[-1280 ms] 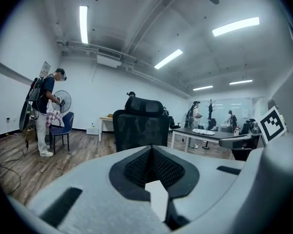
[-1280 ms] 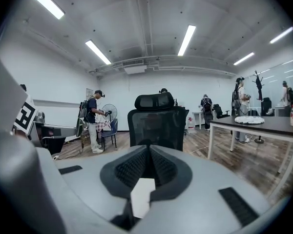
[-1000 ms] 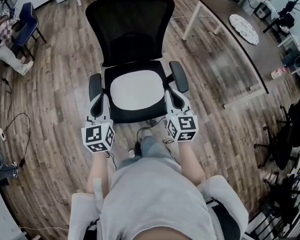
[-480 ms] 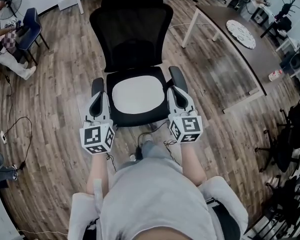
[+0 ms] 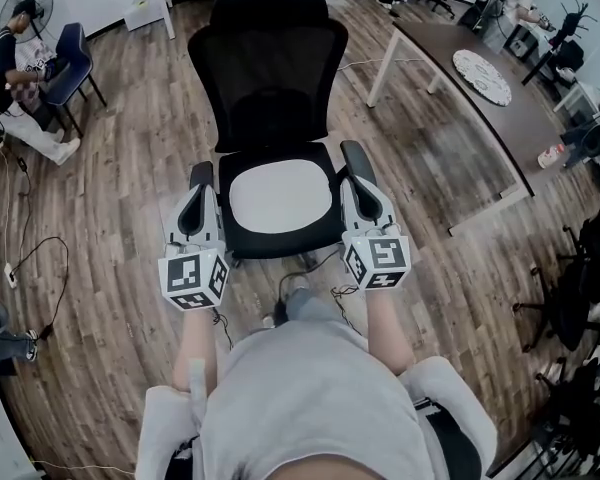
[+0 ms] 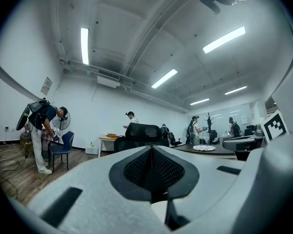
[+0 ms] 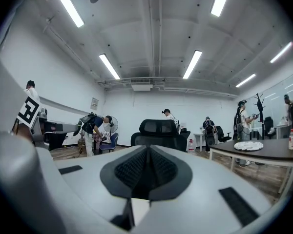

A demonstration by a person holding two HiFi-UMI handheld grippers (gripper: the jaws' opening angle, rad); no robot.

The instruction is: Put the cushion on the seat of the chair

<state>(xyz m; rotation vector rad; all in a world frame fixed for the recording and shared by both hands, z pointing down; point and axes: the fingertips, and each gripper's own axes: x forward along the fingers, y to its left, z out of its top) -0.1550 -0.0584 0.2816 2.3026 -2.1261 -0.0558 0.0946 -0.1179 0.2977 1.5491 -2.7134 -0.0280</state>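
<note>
cushion (image 5: 280, 195): flat on chair (image 5: 270, 68) seat, between the two grippers (neither touches it) | left gripper (image 5: 197, 196): jaws together, empty | right gripper (image 5: 361, 190): jaws together, empty

A wood-plank floor (image 5: 110, 188) fills the room. At the right stands a long dark table (image 5: 480, 108) on white legs, with a round patterned mat (image 5: 485, 60) near its far end and a small bottle (image 5: 555, 150) at its right edge. A blue chair (image 5: 70, 48) and a fan (image 5: 25, 3) stand near the white wall (image 6: 88, 106). Black chairs (image 5: 570, 288) crowd the right side. Strip lights (image 7: 109, 66) line the grey ceiling (image 7: 156, 28).
</note>
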